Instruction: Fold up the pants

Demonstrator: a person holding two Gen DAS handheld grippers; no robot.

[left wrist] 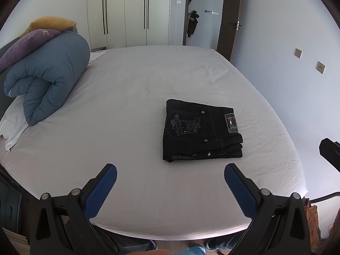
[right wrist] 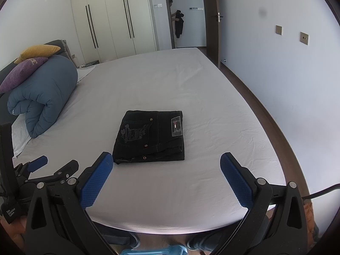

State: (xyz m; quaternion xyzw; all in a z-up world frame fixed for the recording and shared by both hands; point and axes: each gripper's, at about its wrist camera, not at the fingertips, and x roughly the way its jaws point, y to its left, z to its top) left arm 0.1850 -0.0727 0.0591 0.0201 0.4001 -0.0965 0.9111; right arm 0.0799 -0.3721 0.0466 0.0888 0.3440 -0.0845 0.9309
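Note:
Black pants (left wrist: pixel 201 130) lie folded into a compact rectangle on the white bed sheet (left wrist: pixel 127 97), back pocket and waist label facing up. They also show in the right wrist view (right wrist: pixel 149 136). My left gripper (left wrist: pixel 170 171) is open and empty, held above the near edge of the bed, a little short and left of the pants. My right gripper (right wrist: pixel 165 159) is open and empty, just short of the pants' near edge. The left gripper shows at the left of the right wrist view (right wrist: pixel 55 165).
A rolled blue duvet (left wrist: pixel 46 85) with purple (left wrist: pixel 25 44) and yellow pillows (left wrist: pixel 51 23) sits at the bed's left. Wardrobes (left wrist: pixel 127 12) and an open doorway with a person (left wrist: pixel 192 19) are behind. A wall (left wrist: pixel 286 63) runs along the right.

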